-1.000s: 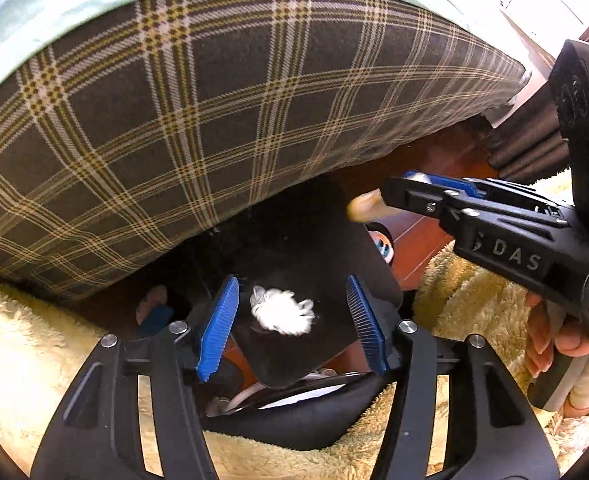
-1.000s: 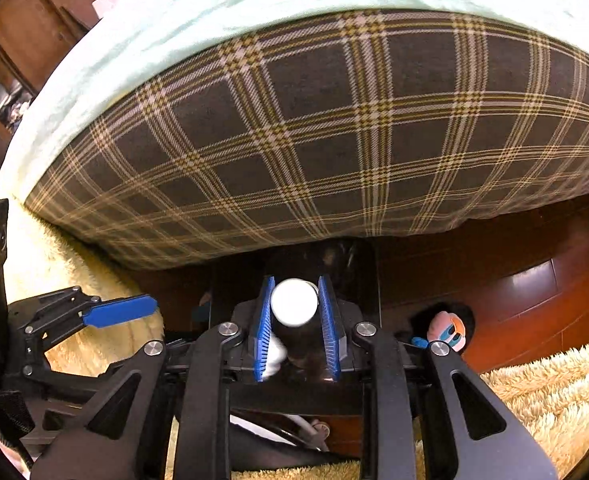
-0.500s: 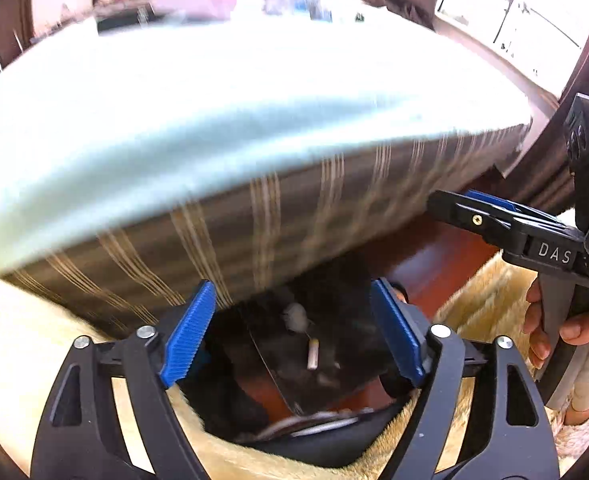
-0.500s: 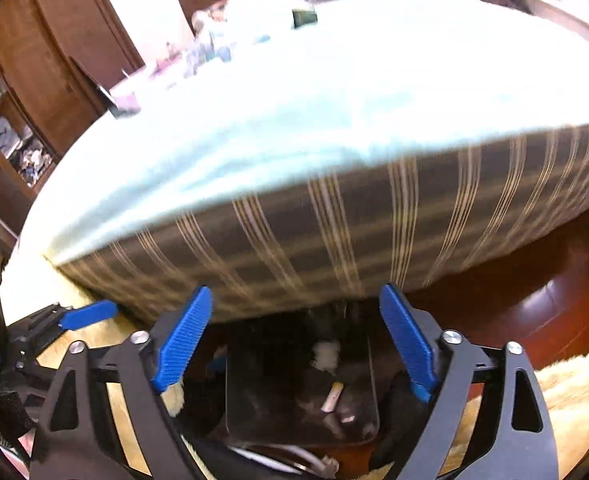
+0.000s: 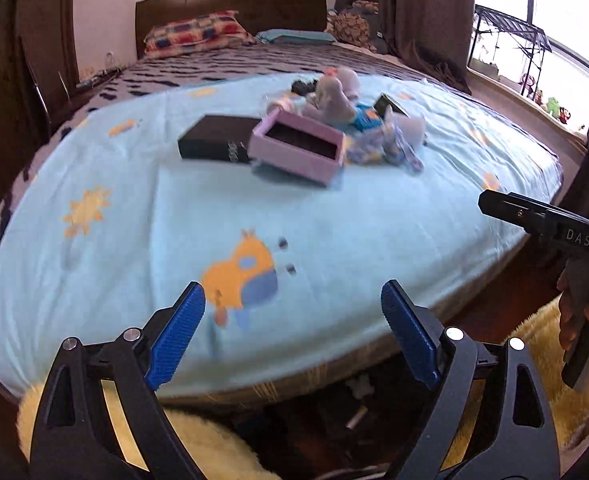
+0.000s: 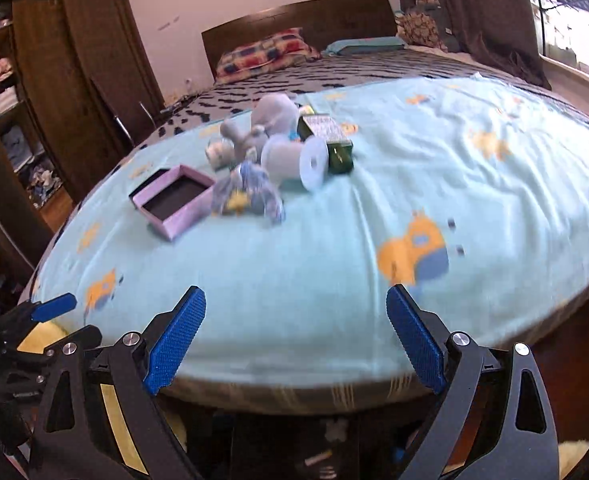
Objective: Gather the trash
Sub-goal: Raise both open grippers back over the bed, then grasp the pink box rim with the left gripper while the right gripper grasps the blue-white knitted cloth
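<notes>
Trash lay in two places: a cluster of items on the bed's light blue blanket (image 5: 334, 216), and small scraps in a dark bin on the floor below the bed's foot edge. In the cluster, a pink open box (image 5: 298, 148) leaned against a black box (image 5: 214, 140), with a grey plush toy (image 5: 338, 92) and a crumpled blue wrapper (image 5: 390, 144) just beside them; the right view also showed a white spool (image 6: 294, 156) touching a dark green carton (image 6: 328, 136). The left claw (image 5: 292, 336) had its jaws opening, nothing between the blue pads (image 5: 178, 336), and the cluster sat well beyond its tips, up the bed. The right claw (image 6: 296, 336) stood spread wide and empty, with the cluster likewise far ahead and slightly left. Beneath both claws, at the lower edge of the views, a white wad (image 6: 336, 428) and a small pale stick (image 6: 318, 458) rested in the bin (image 6: 278, 440), near a yellow shaggy rug (image 5: 210, 444).
</notes>
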Tool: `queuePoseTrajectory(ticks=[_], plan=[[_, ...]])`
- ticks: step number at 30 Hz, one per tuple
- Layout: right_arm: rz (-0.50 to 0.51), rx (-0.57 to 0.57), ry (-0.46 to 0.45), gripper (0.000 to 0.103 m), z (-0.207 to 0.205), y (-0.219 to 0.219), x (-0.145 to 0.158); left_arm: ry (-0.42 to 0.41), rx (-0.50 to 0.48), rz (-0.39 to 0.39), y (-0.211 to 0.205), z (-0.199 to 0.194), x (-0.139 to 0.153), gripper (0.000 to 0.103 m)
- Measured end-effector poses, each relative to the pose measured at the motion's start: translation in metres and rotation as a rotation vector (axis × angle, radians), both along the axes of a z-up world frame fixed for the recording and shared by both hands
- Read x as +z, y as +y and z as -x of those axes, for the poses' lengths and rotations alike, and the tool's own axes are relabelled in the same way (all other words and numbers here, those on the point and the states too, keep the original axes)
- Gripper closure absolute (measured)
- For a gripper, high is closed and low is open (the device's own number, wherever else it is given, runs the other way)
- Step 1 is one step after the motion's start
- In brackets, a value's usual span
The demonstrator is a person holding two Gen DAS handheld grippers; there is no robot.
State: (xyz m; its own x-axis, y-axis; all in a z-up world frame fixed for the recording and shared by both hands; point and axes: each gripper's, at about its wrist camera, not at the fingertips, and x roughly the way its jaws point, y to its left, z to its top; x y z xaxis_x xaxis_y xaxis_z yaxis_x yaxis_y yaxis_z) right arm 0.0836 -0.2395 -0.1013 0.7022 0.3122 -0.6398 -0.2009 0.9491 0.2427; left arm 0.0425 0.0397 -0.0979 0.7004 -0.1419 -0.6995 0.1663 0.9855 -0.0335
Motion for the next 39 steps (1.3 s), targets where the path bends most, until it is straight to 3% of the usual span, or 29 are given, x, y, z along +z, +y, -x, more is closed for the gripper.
queuePoseTrajectory(ticks=[4, 9, 13, 19, 22, 23, 25, 34, 39], plan=[[-0.013, 0.030, -0.003, 0.011, -0.024, 0.015, 0.001, -0.025, 0.011, -0.021, -0.009, -0.022, 0.010, 0.018], [-0.012, 0.063, 0.016, 0.026, -0.054, 0.030, -0.002, -0.020, -0.011, -0.043, -0.016, -0.041, 0.005, 0.018], [-0.012, 0.086, 0.033, 0.030, -0.073, 0.044, -0.004, -0.024, -0.031, -0.047, -0.019, -0.053, 0.002, 0.011], [-0.013, 0.088, 0.055, 0.036, -0.094, 0.056, -0.009, -0.020, -0.049, -0.049, -0.021, -0.070, -0.002, 0.009], [0.007, 0.088, 0.073, 0.056, -0.102, 0.060, -0.013, -0.020, -0.072, -0.067, -0.026, -0.078, -0.003, 0.008], [0.006, 0.087, 0.075, 0.068, -0.104, 0.060, -0.014, -0.023, -0.079, -0.081, -0.028, -0.080, -0.003, 0.008], [-0.015, 0.090, 0.075, 0.075, -0.105, 0.058, -0.015, -0.033, -0.088, -0.107, -0.033, -0.084, -0.004, 0.009], [-0.050, 0.047, 0.038, 0.076, -0.088, 0.028, 0.008, -0.033, -0.116, -0.161, -0.045, -0.104, -0.011, 0.010], [-0.060, 0.023, 0.038, 0.076, -0.082, 0.013, 0.009, -0.010, -0.132, -0.153, -0.051, -0.117, -0.019, 0.029]])
